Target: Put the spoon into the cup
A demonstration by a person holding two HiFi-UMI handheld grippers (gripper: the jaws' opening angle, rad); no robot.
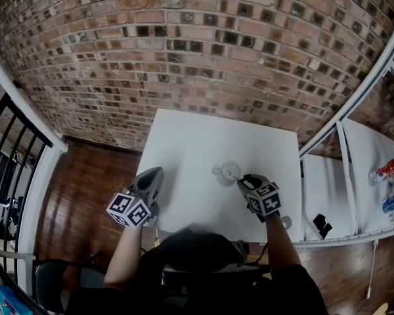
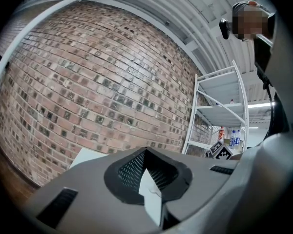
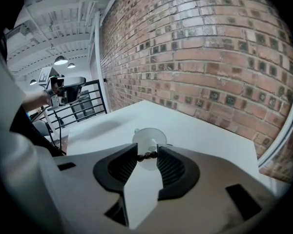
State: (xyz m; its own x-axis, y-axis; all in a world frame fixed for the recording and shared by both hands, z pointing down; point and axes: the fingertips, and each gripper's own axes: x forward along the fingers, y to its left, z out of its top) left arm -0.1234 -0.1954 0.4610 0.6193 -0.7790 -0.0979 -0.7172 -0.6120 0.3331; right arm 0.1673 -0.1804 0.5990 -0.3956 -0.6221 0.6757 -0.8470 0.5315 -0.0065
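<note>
A brick wall [image 1: 184,44] is filling the far side of the scene. A wooden floor [image 1: 85,182] is spreading below it to the left. A white worktop [image 1: 197,136] is standing with its far edge toward the wall. Just to its right, a white shelf unit [image 1: 354,143] is carrying a few bottles [image 1: 389,171].

The person is holding the left tool [image 1: 157,171] over the near left edge of the worktop, well apart from the task's things. In the left gripper view this left tool [image 2: 145,151] is showing its jaws drawn together at the tips, with nothing between them.

The right tool [image 1: 241,179] is angling down over the near right part of the worktop. A clear cup [image 1: 227,172] is standing upright there, just beyond the fingertips. In the right gripper view the right tool [image 3: 147,152] is clamping the spoon [image 3: 147,154]. A dark beaded stretch of the handle is lying crosswise between the two pads, right at their tips. The cup [image 3: 149,136] is sitting directly ahead of the jaws, centred on the gap and very close to the held spoon. A pale part of the spoon is showing past the fingertips against the cup. Whether it is already inside the rim or only in front of it cannot be told.
</note>
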